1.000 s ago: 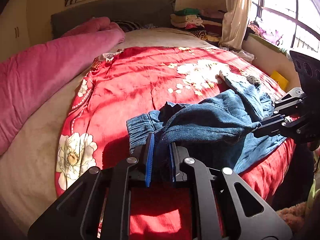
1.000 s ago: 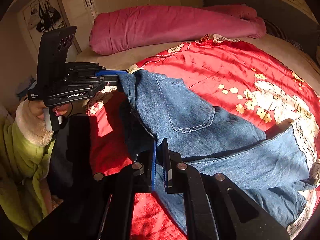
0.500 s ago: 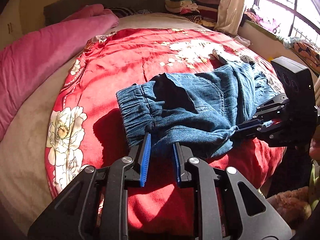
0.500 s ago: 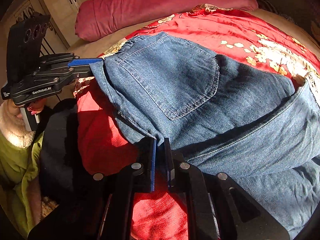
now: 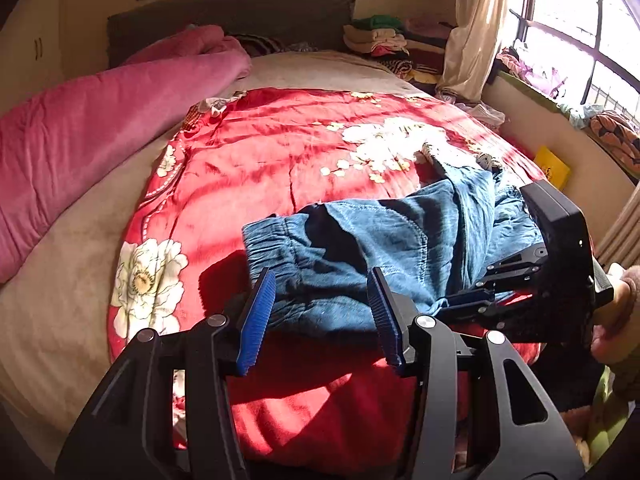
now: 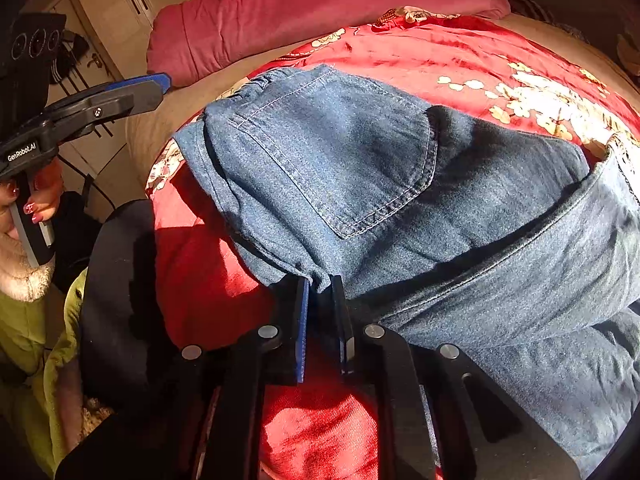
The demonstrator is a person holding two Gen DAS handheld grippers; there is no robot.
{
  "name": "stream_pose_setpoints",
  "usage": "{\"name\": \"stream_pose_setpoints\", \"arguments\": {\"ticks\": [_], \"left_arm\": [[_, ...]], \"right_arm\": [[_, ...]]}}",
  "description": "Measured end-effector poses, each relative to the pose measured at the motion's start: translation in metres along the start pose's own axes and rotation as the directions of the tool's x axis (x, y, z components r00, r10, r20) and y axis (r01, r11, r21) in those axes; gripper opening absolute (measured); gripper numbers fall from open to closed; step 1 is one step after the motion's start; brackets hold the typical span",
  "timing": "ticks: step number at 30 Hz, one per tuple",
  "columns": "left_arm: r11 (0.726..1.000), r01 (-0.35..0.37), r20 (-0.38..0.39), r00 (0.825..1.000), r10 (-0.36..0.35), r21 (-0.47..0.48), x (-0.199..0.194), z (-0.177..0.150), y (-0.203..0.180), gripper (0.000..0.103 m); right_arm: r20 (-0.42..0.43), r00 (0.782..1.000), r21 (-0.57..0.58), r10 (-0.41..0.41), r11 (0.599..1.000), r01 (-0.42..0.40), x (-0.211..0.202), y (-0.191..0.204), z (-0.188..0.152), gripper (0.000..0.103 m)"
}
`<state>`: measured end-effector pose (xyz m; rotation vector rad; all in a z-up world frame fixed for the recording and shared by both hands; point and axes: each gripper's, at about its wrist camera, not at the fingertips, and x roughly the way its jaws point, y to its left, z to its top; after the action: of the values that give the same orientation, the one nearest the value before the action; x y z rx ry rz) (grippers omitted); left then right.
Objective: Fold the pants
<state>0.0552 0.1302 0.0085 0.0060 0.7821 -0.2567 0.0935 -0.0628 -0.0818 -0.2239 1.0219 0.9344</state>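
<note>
Blue denim pants (image 5: 384, 252) lie on the red floral bedspread (image 5: 256, 160), waistband toward the near left, back pocket (image 6: 340, 160) up. My left gripper (image 5: 320, 300) is open and empty, its blue pads just before the waistband edge. It also shows in the right wrist view (image 6: 152, 84), off the cloth. My right gripper (image 6: 320, 292) is shut on a fold of the pants at their near edge. It shows in the left wrist view (image 5: 464, 304) at the pants' right side.
A pink duvet (image 5: 100, 120) lies along the bed's left side. Folded clothes (image 5: 380, 40) are stacked by the headboard. A window ledge (image 5: 560, 100) and a yellow box (image 5: 552, 162) are at the right. Wardrobe doors (image 6: 120, 12) stand behind the left gripper.
My left gripper has opened and let go of the waistband, then drawn back. The pants have dropped from a lifted hold to lie on the bedspread. My right gripper keeps its hold.
</note>
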Motion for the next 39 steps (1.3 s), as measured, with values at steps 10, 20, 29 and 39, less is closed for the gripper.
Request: {"name": "stream_pose_setpoints", "arguments": {"ticks": [10,20,29,39], "left_arm": [[0.999,0.031,-0.215,0.976,-0.023,0.035,0.087,-0.031,-0.021,0.009],[0.998,0.061,-0.194,0.979,-0.058,0.009,0.088,-0.036,-0.016,0.009],[0.998,0.064,-0.189,0.98,-0.062,0.004,0.088,-0.035,-0.015,0.01],[0.998,0.059,-0.11,0.992,-0.055,0.035,0.052,-0.018,-0.033,0.025]], "right_arm": [[0.025,0.999,0.043,0.019,0.999,-0.02,-0.026,0.004,-0.004,0.026],[0.071,0.994,0.043,-0.077,0.996,0.074,-0.023,0.004,0.023,0.039],[-0.007,0.99,0.112,-0.14,0.984,0.14,0.009,-0.011,0.012,0.04],[0.176,0.975,0.219,-0.133,0.971,0.093,-0.085,-0.028,0.005,0.064]]}}
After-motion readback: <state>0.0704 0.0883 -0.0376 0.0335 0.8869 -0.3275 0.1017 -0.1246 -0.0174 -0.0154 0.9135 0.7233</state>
